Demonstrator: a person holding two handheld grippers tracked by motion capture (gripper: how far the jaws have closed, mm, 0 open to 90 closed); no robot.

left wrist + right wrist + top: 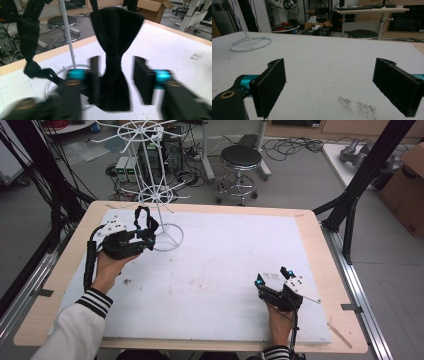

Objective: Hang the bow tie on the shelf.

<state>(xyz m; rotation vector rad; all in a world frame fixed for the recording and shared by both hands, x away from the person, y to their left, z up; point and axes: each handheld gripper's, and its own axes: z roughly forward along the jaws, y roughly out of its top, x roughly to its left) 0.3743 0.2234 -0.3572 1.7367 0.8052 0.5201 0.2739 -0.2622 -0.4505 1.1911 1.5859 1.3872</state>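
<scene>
Item: black bow tie (114, 62), with neck strap. Location: far-left part of the desk (310, 220), just beside the white wire rack (159, 195) that stands near the far-left corner. The knot and lower wings sit between the jaws of the left gripper (149, 237); the upper wings rise above them, and the strap (28, 37) loops up to the left in the left gripper view.

Left gripper: held in the person's left hand (107, 265); jaws part-way apart. One pad lies against the side of the bow tie, the other stands clear of it with a gap, so the tie is released rather than pinched.

Right gripper (272, 279): held in the right hand (280, 322) near the desk's near-right corner, low over the white sheet (225, 270); jaws spread wide, holding nothing.

Rack: thin upright pole on a ring base (250, 44), spoked tiers above.

Surface: white sheet with a few dark smudges (357, 105).
</scene>
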